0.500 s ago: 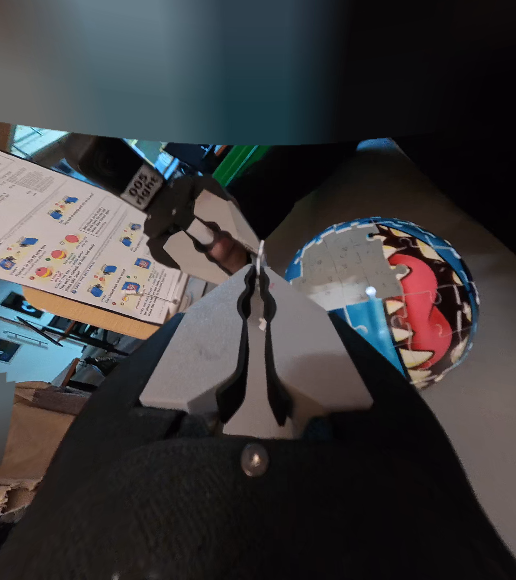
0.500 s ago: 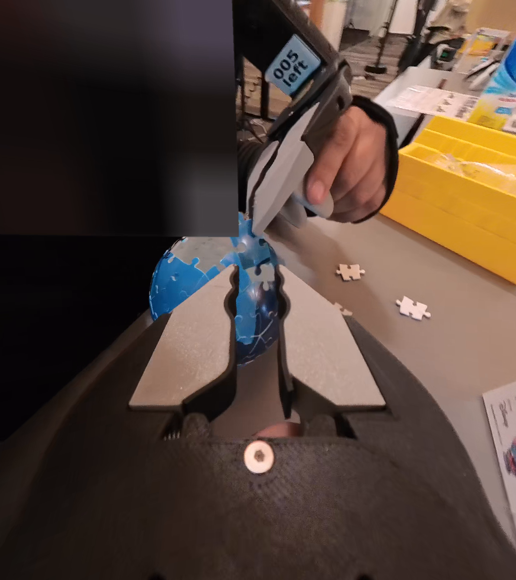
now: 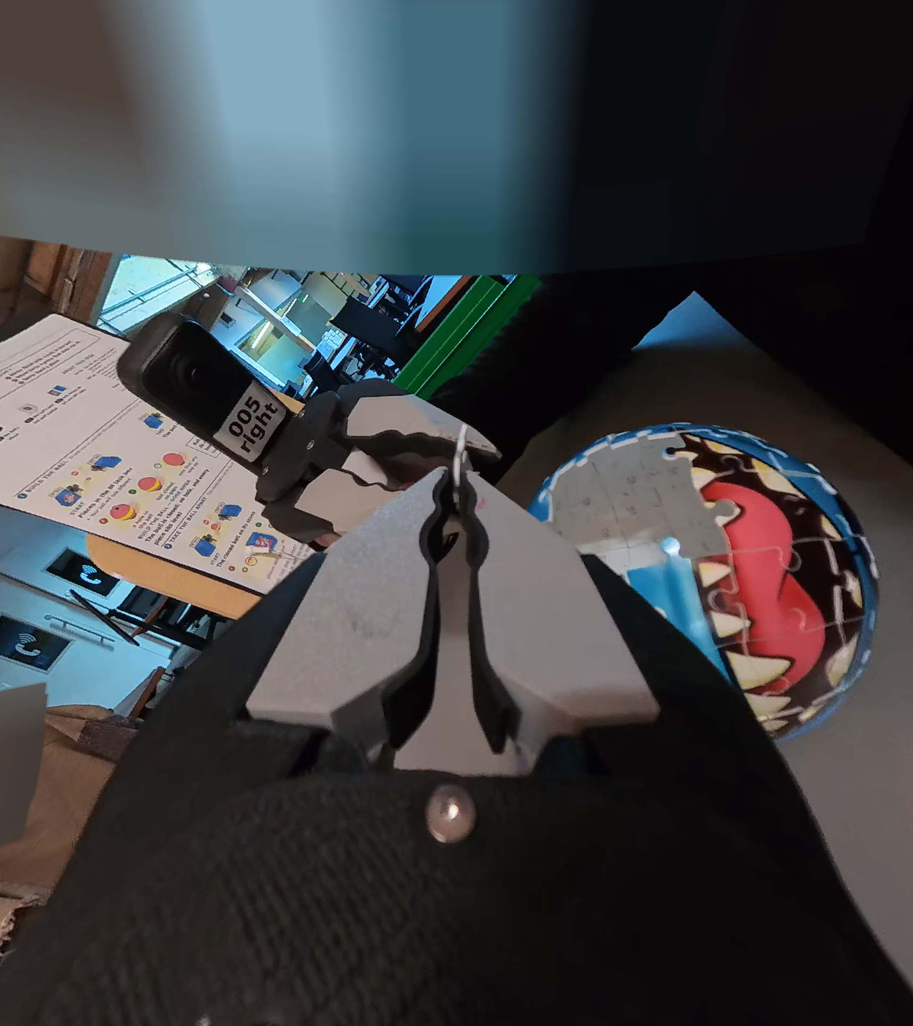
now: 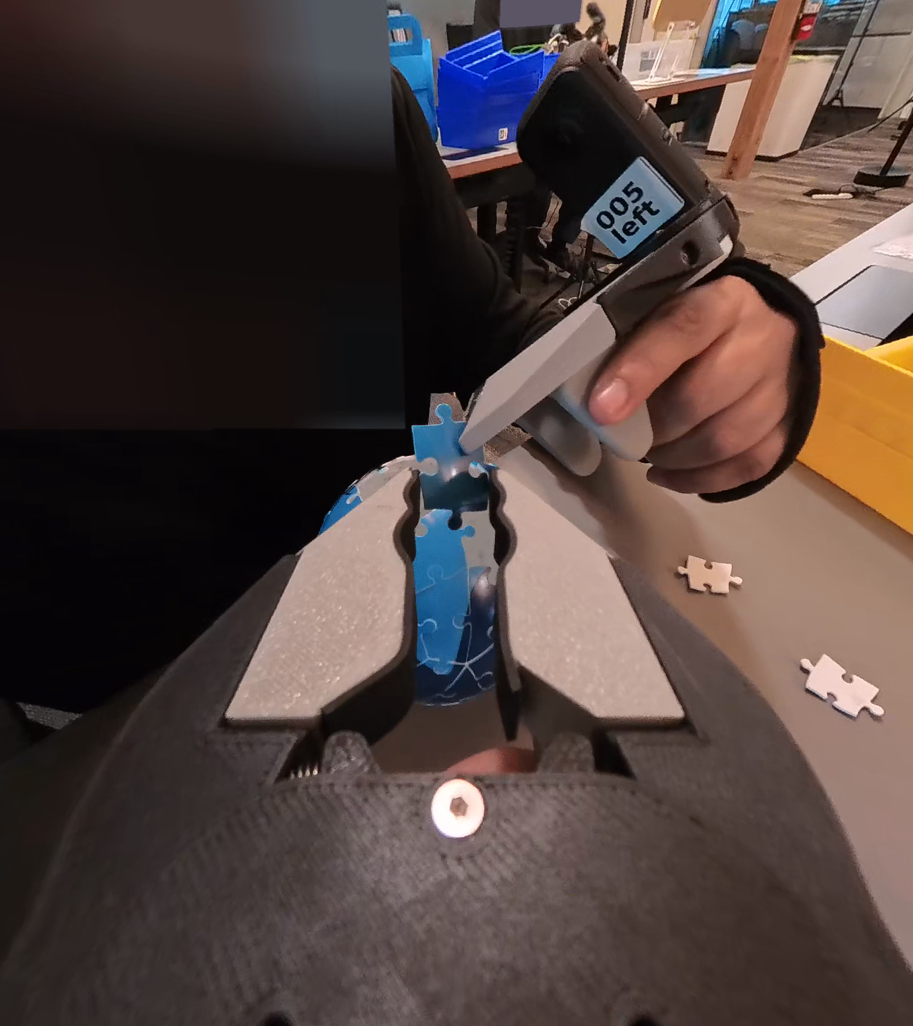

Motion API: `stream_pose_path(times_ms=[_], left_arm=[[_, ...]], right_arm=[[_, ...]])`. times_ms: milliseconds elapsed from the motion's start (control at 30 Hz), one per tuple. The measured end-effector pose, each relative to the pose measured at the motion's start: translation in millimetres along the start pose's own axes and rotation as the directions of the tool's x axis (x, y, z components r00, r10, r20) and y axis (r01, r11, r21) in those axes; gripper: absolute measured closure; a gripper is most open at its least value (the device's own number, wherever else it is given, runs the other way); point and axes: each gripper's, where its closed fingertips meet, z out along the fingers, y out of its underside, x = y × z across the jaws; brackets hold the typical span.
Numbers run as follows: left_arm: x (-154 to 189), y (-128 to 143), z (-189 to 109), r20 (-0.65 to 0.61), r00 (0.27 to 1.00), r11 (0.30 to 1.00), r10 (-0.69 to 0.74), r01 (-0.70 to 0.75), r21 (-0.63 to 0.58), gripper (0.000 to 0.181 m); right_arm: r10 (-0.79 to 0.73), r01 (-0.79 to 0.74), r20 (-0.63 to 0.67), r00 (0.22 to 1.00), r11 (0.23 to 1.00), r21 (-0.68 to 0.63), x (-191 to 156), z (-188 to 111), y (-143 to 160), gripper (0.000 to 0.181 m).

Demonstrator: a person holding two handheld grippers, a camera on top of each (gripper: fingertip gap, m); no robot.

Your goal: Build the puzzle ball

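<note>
Grey table (image 4: 776,833) in an open workshop, yellow bins (image 4: 887,422) along the far edge. On it, the part-built puzzle ball (image 3: 748,583), a gap open on top. Just above, a blue piece (image 4: 443,449) pinched in the left gripper (image 4: 468,441); right gripper (image 4: 451,499) spread around that piece. Hand-over or regrip, by the look. Next: align tabs, press home. Two loose pieces (image 4: 710,574) waiting nearby.

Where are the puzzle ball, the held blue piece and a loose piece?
puzzle ball (image 3: 765,583): left wrist view, red tongue.
blue piece (image 4: 435,444): right wrist view, its face.
loose piece (image 4: 710,575): right wrist view, middle.
</note>
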Motion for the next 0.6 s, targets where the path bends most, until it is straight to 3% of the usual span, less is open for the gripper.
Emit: stream_pose_path(times_ms=[233,400,600], left_arm=[[2.0,14.1,-4.4,0.017,1.000,0.996,-0.013,0.015,-0.082,0.181],[2.2,12.2,-11.1,0.025,0.999,0.992,-0.048,0.051,-0.119,0.167],[6.9,9.8,-6.6,0.007,1.000,0.977,0.011,-0.009,-0.211,0.181]], right_arm=[[0.027,-0.027,-0.004,1.000,1.000,-0.004,7.9,-1.4,10.1,0.161],[0.018,-0.019,-0.023,1.000,0.998,-0.055,11.7,-2.2,18.2,0.161],[0.017,-0.015,0.019,1.000,0.994,-0.105,8.4,3.9,25.9,0.160]])
